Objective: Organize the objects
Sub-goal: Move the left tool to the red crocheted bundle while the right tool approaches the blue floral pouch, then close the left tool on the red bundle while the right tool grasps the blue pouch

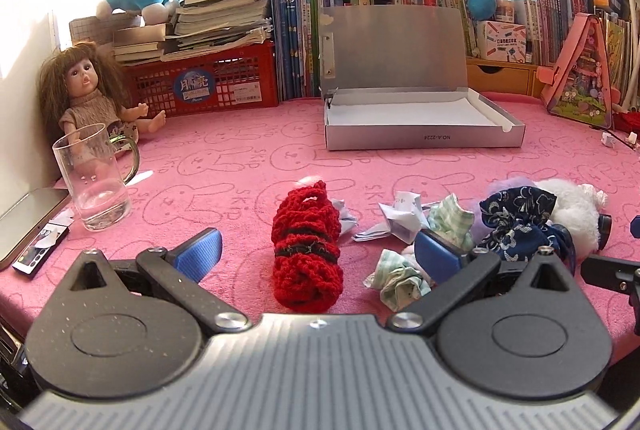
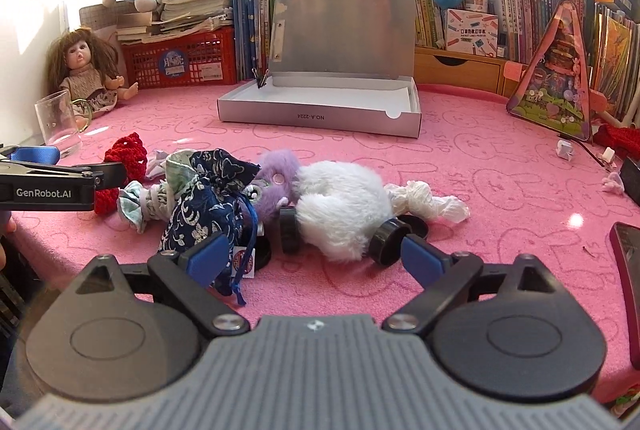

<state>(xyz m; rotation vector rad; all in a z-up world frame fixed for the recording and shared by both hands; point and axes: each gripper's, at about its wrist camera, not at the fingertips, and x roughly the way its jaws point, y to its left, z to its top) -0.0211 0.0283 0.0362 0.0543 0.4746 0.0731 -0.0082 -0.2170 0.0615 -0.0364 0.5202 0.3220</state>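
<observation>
I have both grippers hanging over the near edge of the pink surface (image 1: 240,158), tilted down at the clutter; neither grasps anything. My left gripper (image 1: 318,252) is released, jaws spread wide, and the red knit roll (image 1: 308,250) lies on the surface between the blue fingers (image 1: 200,250) without touching them, which I read as a line-up for a pick, not a hold. My right gripper (image 2: 316,256) is also released; its jaws stand wide with only bare cloth between the tips; the white fluffy toy (image 2: 340,210) and its black caps (image 2: 386,242) sit just beyond, and the blue floral pouch (image 2: 208,198) lies by the left finger, its cord trailing toward me. The loose things are bunched at the near side: crumpled paper (image 1: 396,222), a green checked cloth (image 1: 400,278), a purple fluffy piece (image 2: 276,174), all touching or overlapping, so each will need separating before lifting. The open box (image 1: 416,126) stands well apart at the far middle, lid propped upright against the books (image 1: 296,38), its tray empty; I judge it the likely home for these items, which is why it faces me open. A glass mug (image 1: 92,182) stands at the left near the doll (image 1: 96,98); I would keep clear of it.
</observation>
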